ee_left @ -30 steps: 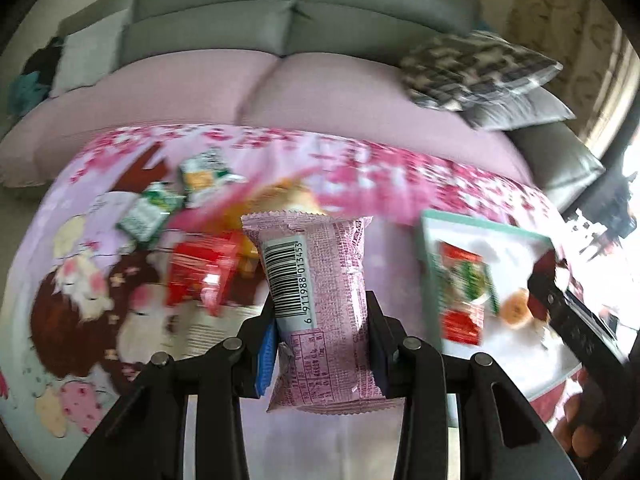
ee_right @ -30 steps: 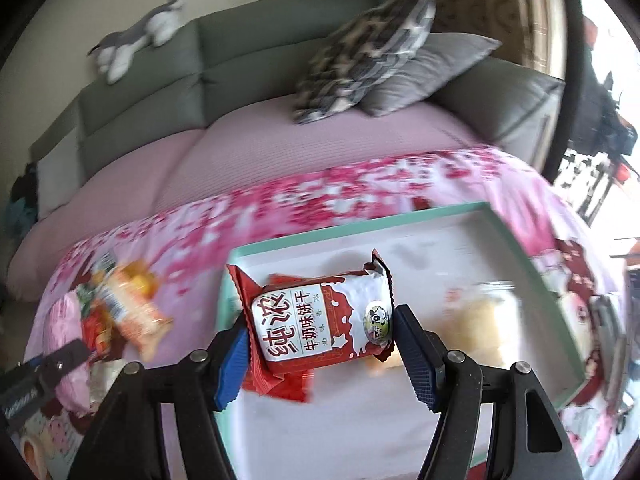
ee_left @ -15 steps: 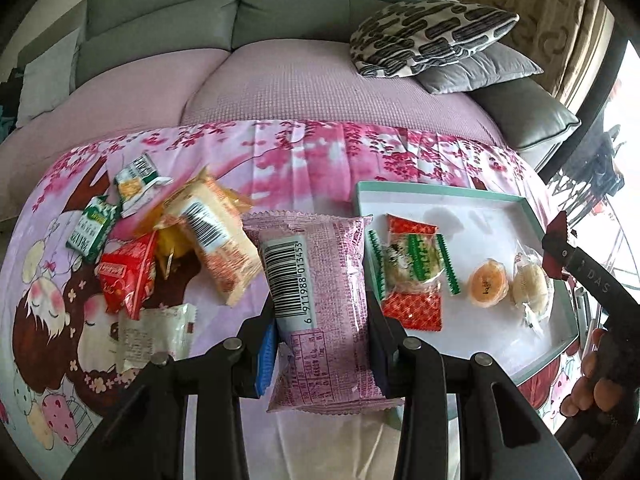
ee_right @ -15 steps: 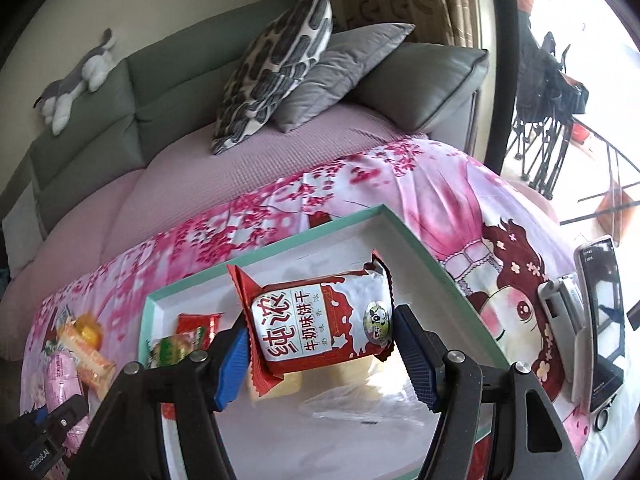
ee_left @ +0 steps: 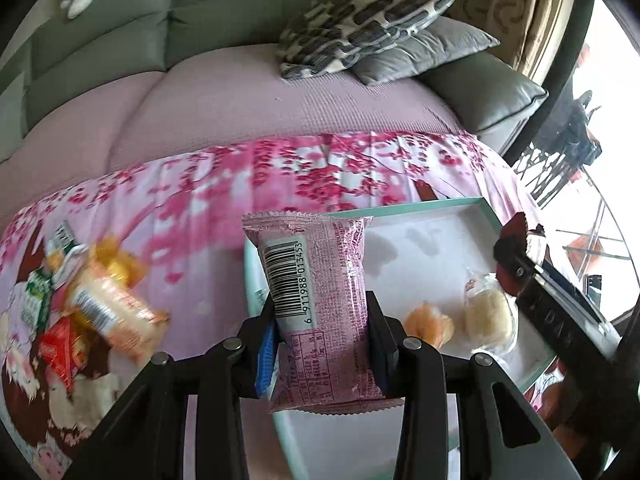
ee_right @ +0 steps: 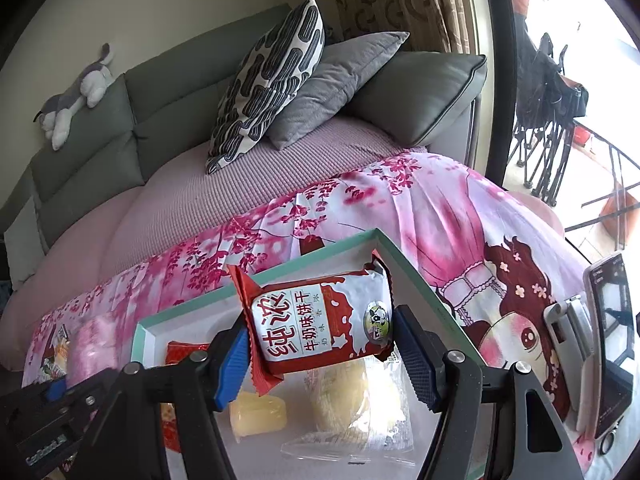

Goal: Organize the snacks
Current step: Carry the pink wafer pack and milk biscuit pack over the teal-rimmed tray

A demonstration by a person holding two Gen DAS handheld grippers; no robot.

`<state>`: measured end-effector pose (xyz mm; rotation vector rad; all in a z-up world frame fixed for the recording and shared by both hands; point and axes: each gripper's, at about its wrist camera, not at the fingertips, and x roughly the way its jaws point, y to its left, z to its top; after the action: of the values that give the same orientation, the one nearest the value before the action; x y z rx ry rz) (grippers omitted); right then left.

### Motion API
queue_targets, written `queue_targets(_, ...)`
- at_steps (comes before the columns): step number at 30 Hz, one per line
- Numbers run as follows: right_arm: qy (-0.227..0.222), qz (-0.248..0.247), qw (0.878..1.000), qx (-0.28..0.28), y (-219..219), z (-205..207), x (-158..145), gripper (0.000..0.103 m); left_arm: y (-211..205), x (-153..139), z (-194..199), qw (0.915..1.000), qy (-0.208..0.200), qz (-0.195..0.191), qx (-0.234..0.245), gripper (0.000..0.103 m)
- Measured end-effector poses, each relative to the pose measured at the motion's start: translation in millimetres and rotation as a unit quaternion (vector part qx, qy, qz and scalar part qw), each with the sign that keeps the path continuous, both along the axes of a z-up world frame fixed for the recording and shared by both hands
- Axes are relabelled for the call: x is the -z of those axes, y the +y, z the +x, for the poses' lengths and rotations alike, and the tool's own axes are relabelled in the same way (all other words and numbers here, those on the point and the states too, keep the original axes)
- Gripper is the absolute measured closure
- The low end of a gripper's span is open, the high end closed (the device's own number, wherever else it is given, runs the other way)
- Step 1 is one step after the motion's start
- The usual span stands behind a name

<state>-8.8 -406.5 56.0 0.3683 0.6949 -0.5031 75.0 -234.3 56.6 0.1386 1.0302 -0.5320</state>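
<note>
While left gripper (ee_left: pixel 322 344) pinches pink packet (ee_left: pixel 316 300) upright, right gripper (ee_right: pixel 320 356) clamps red packet (ee_right: pixel 320 328) over tray (ee_right: pixel 420 280).

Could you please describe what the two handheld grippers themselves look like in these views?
Both are alike: the left gripper and right gripper have matte black angular frames with silver round bolt heads at the joints. Each finger carries a blue pad with a fine ridged or dotted texture. No cables or sleeves show. In the left view, the right gripper's black body bears faint lettering.
</note>
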Motion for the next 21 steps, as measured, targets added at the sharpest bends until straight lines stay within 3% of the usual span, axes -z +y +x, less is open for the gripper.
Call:
queue_targets(14,0.017,-0.002,1.0,-0.004,1,10,11,0.033,-32,31,27,0.9994,0.03,0.013,-0.008,0.062)
queue_targets(18,0.019,-0.001,1.0,-0.007,3,12,12,0.033,-27,30,28,0.9992,0.035,0.008,-0.017,0.047)
queue_targets(21,0.021,-0.004,1.0,-0.008,4,13,12,0.033,-20,29,29,0.9989,0.037,0.004,-0.028,0.044)
